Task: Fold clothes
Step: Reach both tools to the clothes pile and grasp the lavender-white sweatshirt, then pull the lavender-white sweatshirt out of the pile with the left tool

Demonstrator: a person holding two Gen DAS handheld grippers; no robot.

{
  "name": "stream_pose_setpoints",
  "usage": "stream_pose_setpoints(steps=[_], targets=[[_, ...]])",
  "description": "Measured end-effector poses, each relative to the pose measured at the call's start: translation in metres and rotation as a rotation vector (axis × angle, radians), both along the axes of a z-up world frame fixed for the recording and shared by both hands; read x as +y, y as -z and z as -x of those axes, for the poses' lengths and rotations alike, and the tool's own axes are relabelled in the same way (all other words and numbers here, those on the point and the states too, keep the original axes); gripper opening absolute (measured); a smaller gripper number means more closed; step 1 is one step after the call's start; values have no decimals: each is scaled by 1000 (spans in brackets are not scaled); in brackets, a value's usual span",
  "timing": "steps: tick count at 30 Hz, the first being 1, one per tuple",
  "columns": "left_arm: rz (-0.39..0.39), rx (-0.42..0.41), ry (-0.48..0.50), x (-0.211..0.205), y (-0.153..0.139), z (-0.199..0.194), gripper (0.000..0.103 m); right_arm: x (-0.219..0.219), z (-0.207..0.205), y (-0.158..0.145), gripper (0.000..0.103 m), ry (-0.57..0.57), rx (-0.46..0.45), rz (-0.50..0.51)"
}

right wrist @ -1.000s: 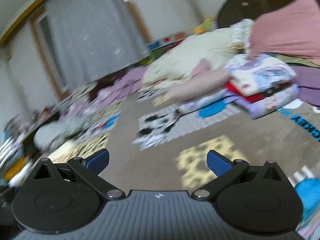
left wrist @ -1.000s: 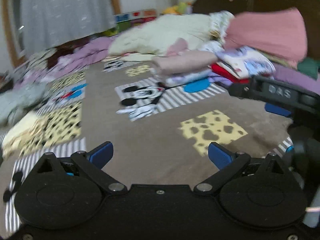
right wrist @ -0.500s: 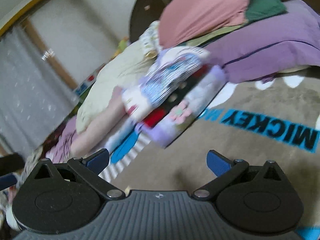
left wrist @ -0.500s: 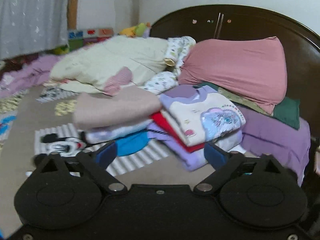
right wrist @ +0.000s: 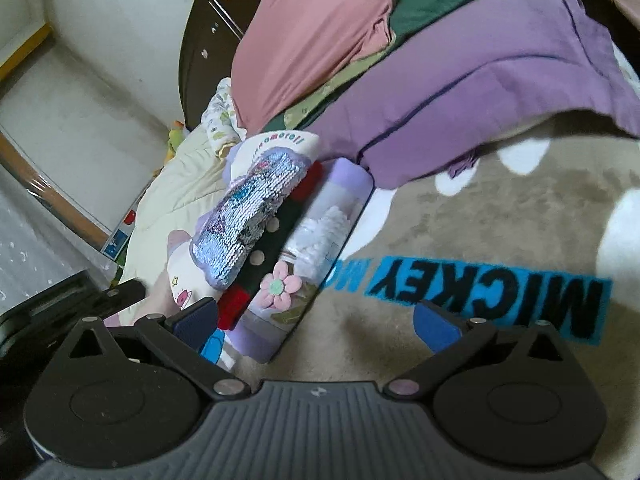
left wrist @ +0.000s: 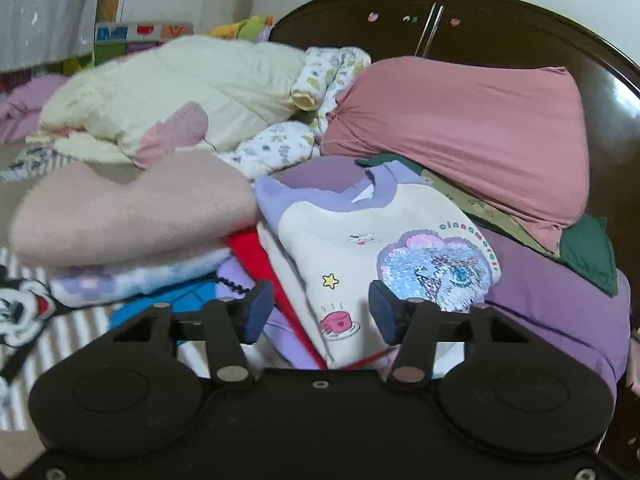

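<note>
Home bedroom, dark headboard (left wrist: pixel 500 28), pink pillow (left wrist: pixel 472 128)

The bed (right wrist: pixel 500 216) is covered by a tan Mickey Mouse blanket (right wrist: pixel 460 240) with blue lettering; toward its head edge, against the dark headboard (left wrist: pixel 520 28), lie a purple pillow (left wrist: pixel 552 300) and a pink pillow (left wrist: pixel 460 128); beside them rests a stack of folded clothes (left wrist: pixel 360 248); a cream quilt (left wrist: pixel 180 84) is heaped along the far edge.
</note>
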State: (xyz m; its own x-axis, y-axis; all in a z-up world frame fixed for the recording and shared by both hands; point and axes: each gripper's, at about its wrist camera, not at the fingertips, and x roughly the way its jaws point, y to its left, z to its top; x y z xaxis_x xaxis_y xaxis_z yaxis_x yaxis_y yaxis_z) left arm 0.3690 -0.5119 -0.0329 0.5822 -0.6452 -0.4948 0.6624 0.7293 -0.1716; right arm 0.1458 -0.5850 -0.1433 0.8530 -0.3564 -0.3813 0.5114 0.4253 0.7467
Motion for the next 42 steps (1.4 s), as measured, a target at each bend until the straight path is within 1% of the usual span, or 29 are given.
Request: stream_pose_setpoints(steps=[1,2,3,4,5,6,7,9,12,15,20,22,24,27,30,31,36,40,42], targets=[[-3,10,-5,-4,4,-3,42,-1,-3,-1,103,-6,-1,-1],[-3,23,-6,-7,7,-6,40,-1,-6,-1,103,-11,-3,-1],[-2,34,-5,-10,9,-8,33,-1,-9,-2,103,-16,-2,0],[2,43,2,-12,11,-8,23,-1,-11,-2,103,-20,-2,1],[3,45,7,-14,12,-8,17,0,-13,-2,103,-24,-1,2],[-2,25,3,-15,10,-4,5,0,-15,-2,103,-28,0,4],[1,2,-1,-14,7,0,3,0,-16,-3,103,-32,2,6],[37,-14,10,-6,-2,9,2,1,-17,-3,103,-34,9,12],[47,-53,31,9,-17,24,2,1,-16,-5,103,-30,10,21],[48,-99,5,37,-34,38,2,4,-11,-10,103,-25,-5,44],[46,-136,-82,116,-53,52,2,11,0,-21,103,-19,-43,96],[22,-155,-118,153,-57,58,2,14,4,-25,103,-16,-59,117],[-19,-170,-148,190,-57,68,2,16,8,-29,103,-14,-74,138],[-84,-179,-205,247,-49,86,1,33,2,-32,103,-103,-82,157],[-138,-156,-279,302,-33,108,1,52,-7,-35,103,-206,-87,175],[-143,-139,-302,321,-27,116,1,58,-9,-36,103,-240,-89,180],[-152,-89,-419,405,-7,169,1,90,-23,-41,103,-411,-97,209],[-117,-37,-511,459,1,211,1,115,-34,-44,103,-548,-104,231],[-106,-4,-542,476,9,230,1,134,-37,-45,103,-619,-108,233]])
